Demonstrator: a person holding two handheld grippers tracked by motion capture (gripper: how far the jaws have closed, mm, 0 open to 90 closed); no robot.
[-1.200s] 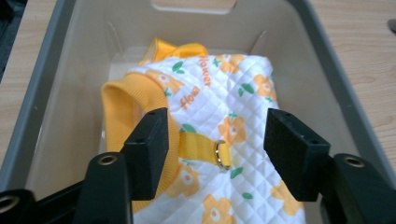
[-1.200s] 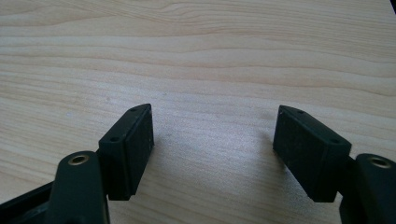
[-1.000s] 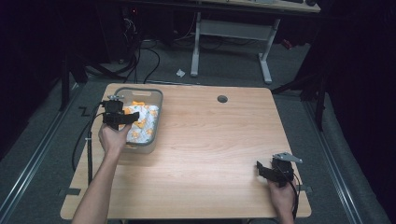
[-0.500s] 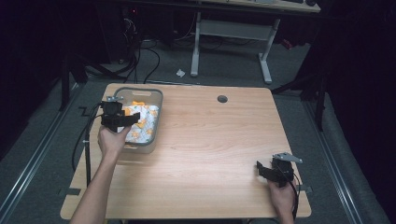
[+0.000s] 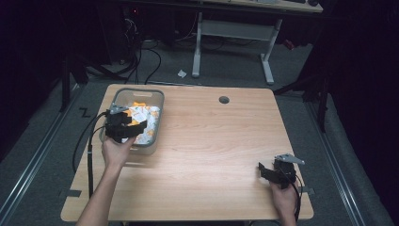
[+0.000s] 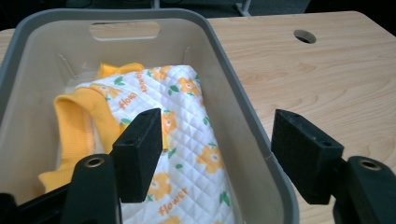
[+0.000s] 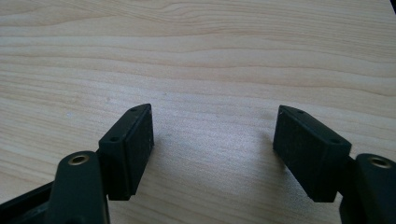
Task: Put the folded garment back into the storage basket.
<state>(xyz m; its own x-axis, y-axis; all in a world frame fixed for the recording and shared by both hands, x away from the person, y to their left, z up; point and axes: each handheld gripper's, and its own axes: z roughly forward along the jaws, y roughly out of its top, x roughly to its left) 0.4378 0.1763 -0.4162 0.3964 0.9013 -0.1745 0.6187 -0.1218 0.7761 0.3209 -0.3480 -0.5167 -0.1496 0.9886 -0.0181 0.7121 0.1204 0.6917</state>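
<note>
left tool (image 5: pixel 123 126): jaws held wide apart, now moved nearer the person, over the near rim of the grey plastic bin (image 6: pixel 243 116) | white quilted cloth with orange flowers (image 6: pixel 187 140): lying in the bin, not gripped; a grab looks close | right tool (image 5: pixel 273 173): jaws apart, resting unmoved on the light wooden tabletop (image 5: pixel 211 141)

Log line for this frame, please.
left gripper: open, straddling grey bin wall | flower-print cloth: in bin | right gripper: open over bare table
</note>
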